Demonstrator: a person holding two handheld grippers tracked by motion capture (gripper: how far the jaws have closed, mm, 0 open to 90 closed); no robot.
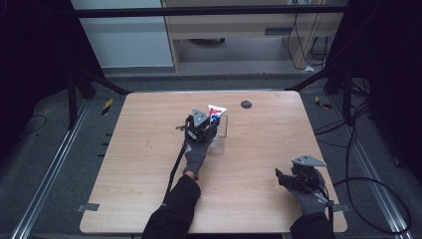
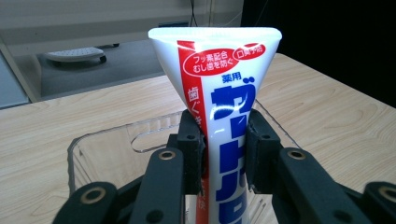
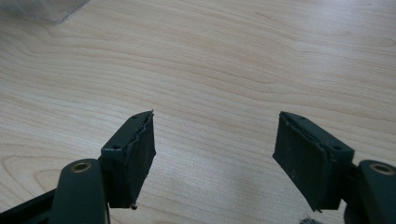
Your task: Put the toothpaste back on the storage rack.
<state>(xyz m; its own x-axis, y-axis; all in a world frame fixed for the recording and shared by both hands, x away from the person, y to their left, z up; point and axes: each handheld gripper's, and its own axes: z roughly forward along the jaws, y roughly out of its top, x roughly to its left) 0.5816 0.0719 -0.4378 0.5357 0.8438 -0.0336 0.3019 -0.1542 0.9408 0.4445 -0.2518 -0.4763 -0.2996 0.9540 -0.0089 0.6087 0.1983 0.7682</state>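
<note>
The left claw (image 1: 211, 125) is reached forward over the middle of the tabletop (image 1: 149, 149), its gloved hand (image 1: 195, 156) and dark sleeve stretching up from the bottom edge, and its jaws are closed tight on an upright toothpaste tube (image 2: 223, 112). The right claw (image 1: 281, 178) sits low near the right front corner of the tabletop, its jaws spread wide apart with nothing between them, held by a gloved hand (image 1: 309, 196) that points it toward the left.

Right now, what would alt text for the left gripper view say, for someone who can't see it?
Two black jaws clamp a white toothpaste tube with red and blue Japanese lettering, crimped end up, over a clear plastic container on a wooden table.
</note>
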